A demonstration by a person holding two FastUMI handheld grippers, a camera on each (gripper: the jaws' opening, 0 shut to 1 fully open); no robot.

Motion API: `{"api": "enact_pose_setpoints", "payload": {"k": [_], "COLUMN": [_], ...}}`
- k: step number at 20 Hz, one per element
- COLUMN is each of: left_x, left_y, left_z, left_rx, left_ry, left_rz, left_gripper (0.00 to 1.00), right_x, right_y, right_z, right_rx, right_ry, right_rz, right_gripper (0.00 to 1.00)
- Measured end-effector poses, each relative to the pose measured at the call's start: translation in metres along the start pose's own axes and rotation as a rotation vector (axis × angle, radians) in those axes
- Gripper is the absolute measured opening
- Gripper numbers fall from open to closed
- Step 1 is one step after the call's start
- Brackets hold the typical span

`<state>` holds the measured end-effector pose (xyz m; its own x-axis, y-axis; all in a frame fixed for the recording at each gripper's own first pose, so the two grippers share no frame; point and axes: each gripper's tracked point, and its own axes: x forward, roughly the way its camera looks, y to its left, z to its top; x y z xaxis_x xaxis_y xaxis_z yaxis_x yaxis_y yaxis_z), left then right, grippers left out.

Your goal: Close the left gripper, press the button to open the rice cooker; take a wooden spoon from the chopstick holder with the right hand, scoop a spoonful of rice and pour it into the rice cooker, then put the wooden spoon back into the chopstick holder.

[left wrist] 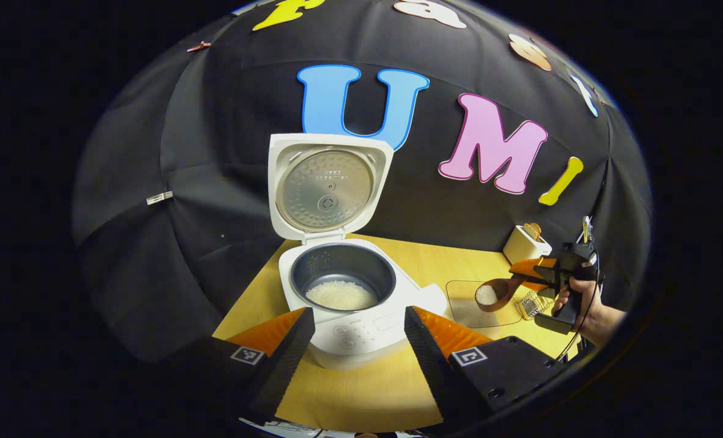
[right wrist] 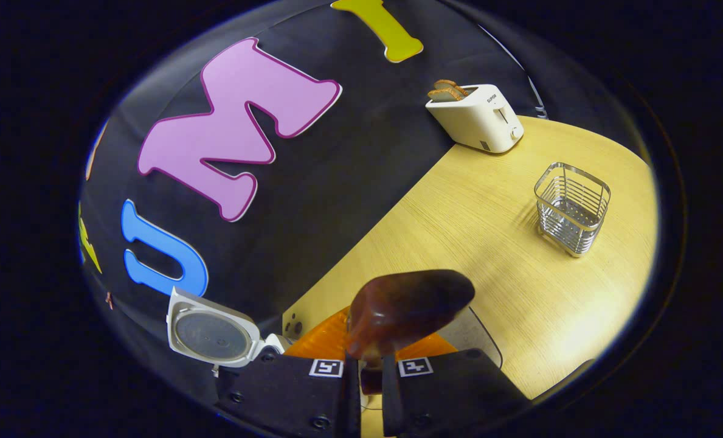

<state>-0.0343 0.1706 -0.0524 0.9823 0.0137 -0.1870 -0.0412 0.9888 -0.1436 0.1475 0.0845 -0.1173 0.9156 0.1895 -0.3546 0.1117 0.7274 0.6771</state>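
The white rice cooker (left wrist: 361, 328) stands open on the wooden table, lid (left wrist: 331, 188) upright, with white rice in its dark inner pot (left wrist: 342, 286). My left gripper (left wrist: 356, 316) is open, its fingers spread on either side of the cooker's front panel and a little short of it. To the right, a hand holds my right gripper (left wrist: 522, 277), shut on the handle of the wooden spoon (left wrist: 498, 293). The spoon's bowl carries a heap of rice. In the right gripper view the spoon (right wrist: 407, 310) sticks out forward from my right gripper (right wrist: 370, 371), its rice hidden.
A clear shallow rice container (left wrist: 467, 313) lies under the spoon. The wire chopstick holder (right wrist: 573, 207) stands empty on the table (right wrist: 489, 243), with a white toaster (right wrist: 477, 115) holding bread behind it. The cooker's lid (right wrist: 212, 331) shows low on the left.
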Motion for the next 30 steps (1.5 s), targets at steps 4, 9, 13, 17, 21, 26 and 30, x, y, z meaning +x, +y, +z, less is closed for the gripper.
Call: {"api": "enact_pose_setpoints", "payload": {"k": [4,9,13,17,21,26,30], "left_x": [-0.002,-0.003,-0.007,-0.014,-0.024,-0.038,-0.046], "left_y": [-0.003,-0.001,0.009,0.026,0.049,0.083,0.108], "left_z": [0.000,0.002,0.000,-0.002,-0.010,-0.022,-0.028], "left_rx": [0.005,0.011,0.006,-0.020,-0.047,-0.112,-0.166], "left_ry": [-0.001,-0.009,-0.016,-0.028,-0.025,-0.016,-0.010], "left_rz": [-0.010,-0.024,-0.024,-0.001,0.038,0.114,0.174], "left_gripper": [0.96,0.96,0.95,0.95,0.95,0.96,0.95], "right_x": [-0.012,-0.029,-0.034,-0.027,-0.011,0.015,0.031], "right_y": [0.023,0.066,0.111,0.157,0.209,0.260,0.279], "right_z": [0.016,0.030,0.036,0.025,-0.012,-0.077,-0.137], "right_rx": [-0.059,-0.049,-0.042,-0.060,-0.108,-0.179,-0.349], "right_ry": [-0.039,-0.069,-0.080,-0.064,0.003,0.080,0.128], "right_rz": [0.043,0.105,0.174,0.232,0.300,0.357,0.388], "right_gripper": [0.18,0.18,0.18,0.18,0.18,0.18,0.18]}}
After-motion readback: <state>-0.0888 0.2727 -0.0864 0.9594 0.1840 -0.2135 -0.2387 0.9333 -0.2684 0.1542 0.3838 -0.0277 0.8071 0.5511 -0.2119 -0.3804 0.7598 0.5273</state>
